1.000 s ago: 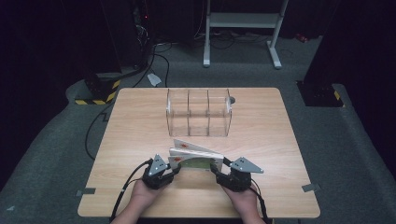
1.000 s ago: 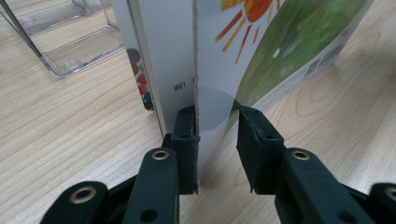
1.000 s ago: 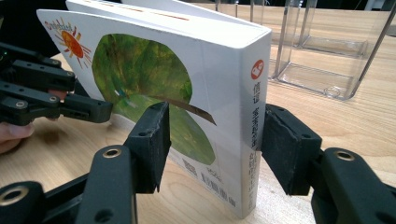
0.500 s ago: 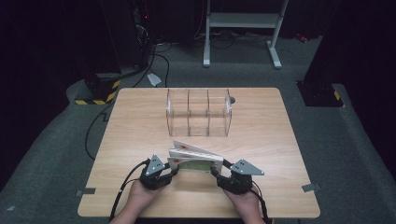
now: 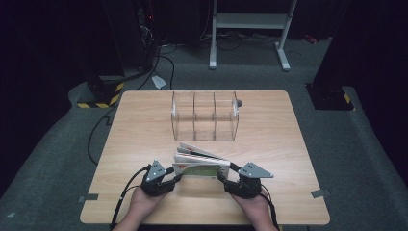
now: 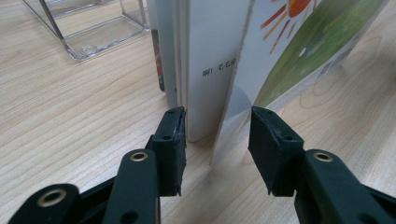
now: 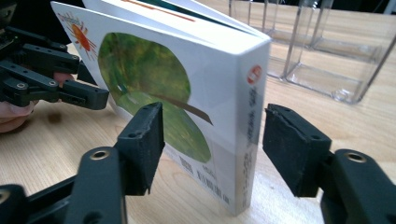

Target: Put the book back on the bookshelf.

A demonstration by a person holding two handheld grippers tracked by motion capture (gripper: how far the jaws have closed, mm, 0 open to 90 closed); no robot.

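Wooden table (image 5: 144, 130) on grey carpet. Clear three-compartment organizer (image 5: 205, 116) standing toward the far edge. Nearer, a picture book (image 5: 199, 165) upright, covers fanned, flanked by left gripper (image 5: 177, 177) and right gripper (image 5: 220, 177), one at each end.

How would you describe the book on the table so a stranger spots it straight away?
On the wooden table, look at the near edge, in front of the clear three-slot organizer. The book stands between the two black grippers; its white cover, with a green oval and an orange sun, is the only colour there.
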